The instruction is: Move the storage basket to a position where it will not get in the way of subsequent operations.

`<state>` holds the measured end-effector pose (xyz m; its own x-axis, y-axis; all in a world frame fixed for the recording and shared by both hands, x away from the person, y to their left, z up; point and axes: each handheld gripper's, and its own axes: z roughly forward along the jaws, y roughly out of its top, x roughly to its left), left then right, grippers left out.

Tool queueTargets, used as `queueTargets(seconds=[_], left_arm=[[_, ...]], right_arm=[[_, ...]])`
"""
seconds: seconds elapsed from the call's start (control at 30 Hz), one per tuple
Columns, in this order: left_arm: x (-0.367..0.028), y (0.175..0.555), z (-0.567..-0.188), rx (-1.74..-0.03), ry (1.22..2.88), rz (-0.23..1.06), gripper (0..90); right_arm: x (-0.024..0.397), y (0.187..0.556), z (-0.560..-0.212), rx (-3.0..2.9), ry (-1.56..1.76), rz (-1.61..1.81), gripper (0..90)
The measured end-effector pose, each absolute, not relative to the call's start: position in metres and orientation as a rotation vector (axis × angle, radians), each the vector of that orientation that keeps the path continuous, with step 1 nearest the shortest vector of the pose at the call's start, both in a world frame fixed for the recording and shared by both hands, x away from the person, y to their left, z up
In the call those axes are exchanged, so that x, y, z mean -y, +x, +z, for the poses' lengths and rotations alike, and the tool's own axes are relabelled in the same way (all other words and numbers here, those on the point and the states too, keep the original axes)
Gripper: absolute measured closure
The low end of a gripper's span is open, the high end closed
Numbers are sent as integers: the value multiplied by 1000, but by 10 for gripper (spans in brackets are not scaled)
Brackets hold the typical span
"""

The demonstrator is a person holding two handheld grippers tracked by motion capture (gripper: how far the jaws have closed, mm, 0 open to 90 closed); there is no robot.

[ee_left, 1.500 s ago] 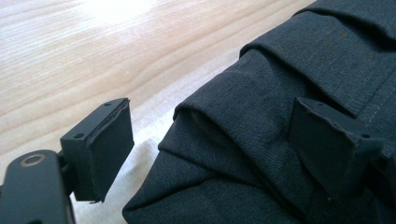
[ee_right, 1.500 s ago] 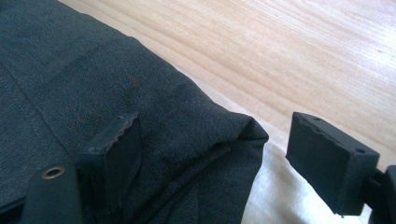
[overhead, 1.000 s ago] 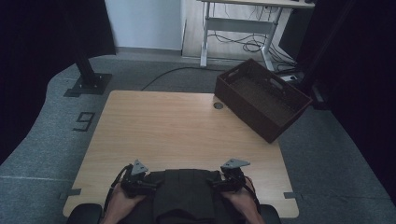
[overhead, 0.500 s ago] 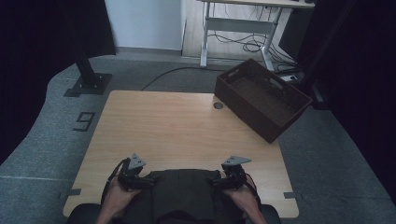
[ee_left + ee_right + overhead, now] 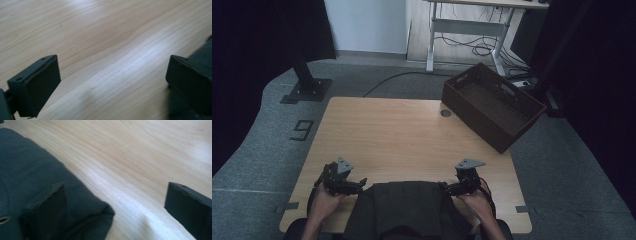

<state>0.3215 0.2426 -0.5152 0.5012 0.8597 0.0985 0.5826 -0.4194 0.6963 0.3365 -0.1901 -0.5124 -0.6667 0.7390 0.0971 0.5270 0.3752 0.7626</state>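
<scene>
The dark cloth [image 5: 404,207] lay at the table's [image 5: 402,135] near edge, between the two hands. The left gripper [image 5: 357,184] and right gripper [image 5: 446,187] flanked its far corners, jaws just opened wide and empty, equally near.

We note the table [image 5: 412,135] is pale wood with a fine lengthwise grain, glossy where light falls. The cloth [image 5: 404,205] is plain dark grey, no print. Both grippers, left [image 5: 357,184] and right [image 5: 446,187], are black with grey top plates. The crate [image 5: 492,105] is dark brown. The floor [image 5: 267,150] is speckled grey carpet bearing a black "9" [image 5: 302,130].
</scene>
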Motion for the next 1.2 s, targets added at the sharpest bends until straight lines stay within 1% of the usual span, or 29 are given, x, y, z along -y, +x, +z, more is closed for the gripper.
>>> queueTargets(seconds=[0.1,0.2,0.5,0.73,1.2], left_arm=[[-249,324,-520,-1192,2134,596,0],[-261,329,-529,-1231,2109,558,0],[-266,335,-544,-1275,2129,515,0],[-268,336,-548,-1293,2124,483,0],[-268,337,-548,-1297,2118,486,0]], right_arm=[[192,339,-511,-2369,1119,1163,0],[198,346,-508,-2350,1107,1145,0],[210,357,-502,-2317,1121,1138,0],[221,367,-498,-2295,1159,1148,0],[237,384,-484,-2285,1174,1132,0]])
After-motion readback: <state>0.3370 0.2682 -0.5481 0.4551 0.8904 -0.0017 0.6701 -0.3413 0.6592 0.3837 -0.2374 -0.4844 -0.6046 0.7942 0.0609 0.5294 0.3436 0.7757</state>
